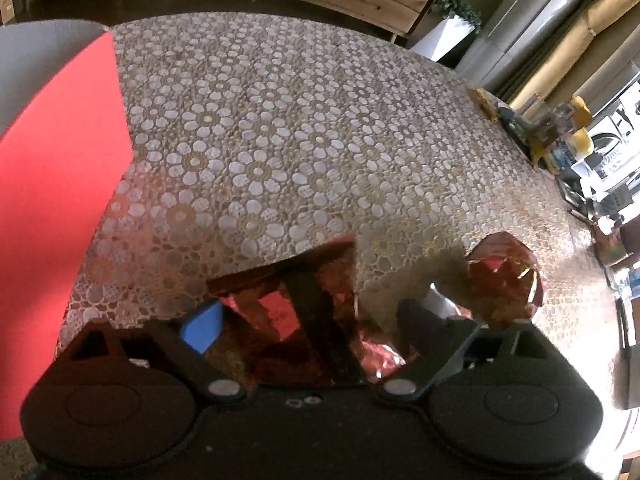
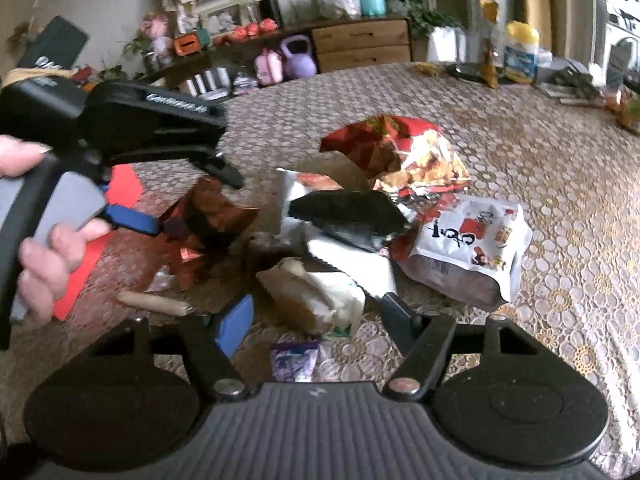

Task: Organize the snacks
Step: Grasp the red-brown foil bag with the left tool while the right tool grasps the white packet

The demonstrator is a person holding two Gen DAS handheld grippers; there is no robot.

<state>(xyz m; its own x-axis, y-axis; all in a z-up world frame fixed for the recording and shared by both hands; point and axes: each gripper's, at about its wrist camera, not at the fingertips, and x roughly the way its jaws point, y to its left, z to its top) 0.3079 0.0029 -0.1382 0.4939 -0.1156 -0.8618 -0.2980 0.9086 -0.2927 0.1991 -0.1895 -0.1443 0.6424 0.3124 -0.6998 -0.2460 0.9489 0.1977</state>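
A shiny red foil packet (image 1: 288, 300) lies on the patterned tablecloth (image 1: 280, 140) between the fingers of my left gripper (image 1: 308, 324), which straddles it without clearly squeezing it. From the right wrist, that left gripper (image 2: 192, 204) is held by a hand over the same packet (image 2: 220, 208). My right gripper (image 2: 316, 320) is open around a cream-wrapped snack (image 2: 316, 292), its blue pad (image 2: 236, 324) just left of it. Behind these lie a black-and-white packet (image 2: 344, 216), a red-and-yellow chip bag (image 2: 404, 152) and a white pouch (image 2: 468, 248).
A red box (image 1: 52, 200) stands at the left of the table. A second red foil packet (image 1: 504, 280) lies to the right. A thin sausage stick (image 2: 156, 302) and a small purple packet (image 2: 294, 360) lie near my right gripper. Bottles and clutter (image 2: 516, 52) crowd the far right edge.
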